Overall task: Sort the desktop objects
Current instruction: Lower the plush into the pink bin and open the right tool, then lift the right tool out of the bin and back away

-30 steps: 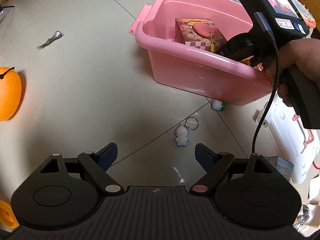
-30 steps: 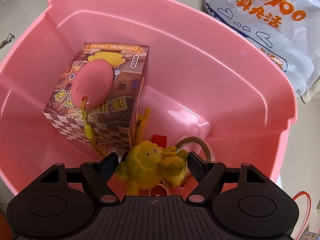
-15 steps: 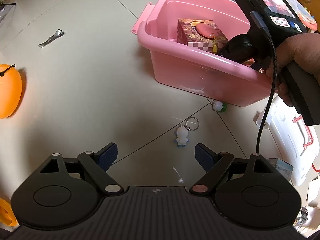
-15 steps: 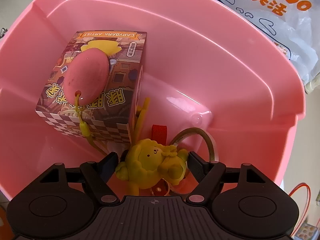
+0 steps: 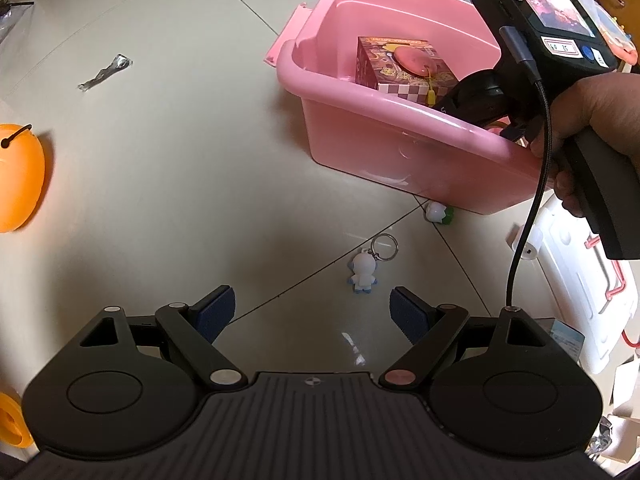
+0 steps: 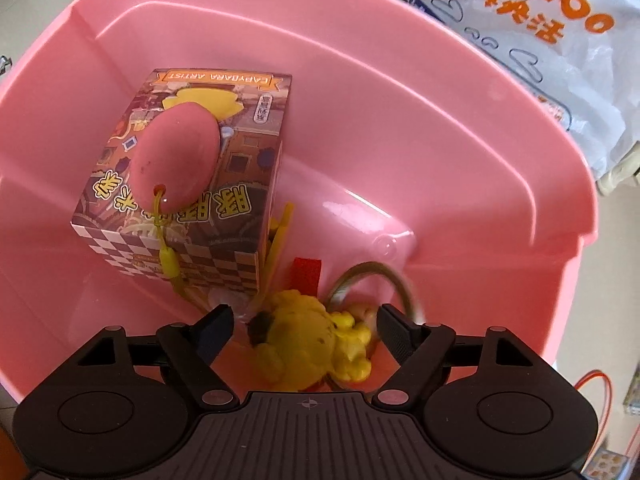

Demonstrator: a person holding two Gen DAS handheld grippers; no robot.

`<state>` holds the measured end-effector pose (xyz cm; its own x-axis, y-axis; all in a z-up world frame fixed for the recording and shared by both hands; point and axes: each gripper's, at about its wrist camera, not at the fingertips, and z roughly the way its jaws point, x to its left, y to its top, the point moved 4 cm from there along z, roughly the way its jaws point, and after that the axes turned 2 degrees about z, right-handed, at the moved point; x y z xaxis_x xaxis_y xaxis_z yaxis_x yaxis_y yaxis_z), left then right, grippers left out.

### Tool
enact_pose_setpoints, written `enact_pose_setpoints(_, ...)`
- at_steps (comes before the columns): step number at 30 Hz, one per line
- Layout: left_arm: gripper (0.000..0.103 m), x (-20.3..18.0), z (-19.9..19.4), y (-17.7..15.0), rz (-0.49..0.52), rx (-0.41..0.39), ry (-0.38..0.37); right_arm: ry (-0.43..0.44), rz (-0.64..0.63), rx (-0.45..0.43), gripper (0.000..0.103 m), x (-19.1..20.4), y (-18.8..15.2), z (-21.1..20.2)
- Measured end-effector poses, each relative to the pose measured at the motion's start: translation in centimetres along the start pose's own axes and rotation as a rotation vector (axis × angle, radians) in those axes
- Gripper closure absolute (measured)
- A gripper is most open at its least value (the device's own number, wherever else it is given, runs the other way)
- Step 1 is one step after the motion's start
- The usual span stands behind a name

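My right gripper (image 6: 306, 322) is open inside the pink bin (image 6: 460, 128). The yellow plush dog keychain (image 6: 312, 344) is blurred between the jaws, touching neither. In the bin a patterned box (image 6: 192, 208) carries a pink oval charm (image 6: 176, 160). The bin also shows in the left wrist view (image 5: 392, 136), with the right gripper's body (image 5: 480, 92) reaching in. My left gripper (image 5: 310, 314) is open and empty above the floor, near a white figure keychain (image 5: 364, 268).
A small white and green toy (image 5: 438, 212) lies by the bin's base. An orange object (image 5: 18, 184) sits at the left, a silver wrapper (image 5: 104, 74) farther back. A white plastic bag (image 6: 540, 48) lies behind the bin. A white box (image 5: 580, 280) stands at the right.
My right gripper has opened and let go of the yellow plush dog, which has dropped slightly and turned inside the bin. The left gripper has barely moved.
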<state>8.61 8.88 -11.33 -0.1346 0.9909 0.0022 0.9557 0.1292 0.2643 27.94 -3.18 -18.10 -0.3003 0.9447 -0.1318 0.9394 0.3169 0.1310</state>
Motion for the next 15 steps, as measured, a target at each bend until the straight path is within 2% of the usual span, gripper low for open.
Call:
enact_pose_setpoints(7, 0.016, 0.0, -0.4, 0.1, -0.011, -0.007, -0.001, -0.001, -0.012, -0.042, 0.022, -0.7, 0.3, -1.3)
enact_pose_setpoints(10, 0.016, -0.1, -0.7, 0.3, -0.019, -0.016, -0.001, -0.036, -0.015, -0.081, 0.013, -1.1, 0.1, -2.5)
enact_pose_setpoints(15, 0.016, 0.2, -1.4, 0.5, -0.04, -0.03, 0.001, -0.037, -0.016, -0.177, 0.014, -2.3, -0.7, -5.4)
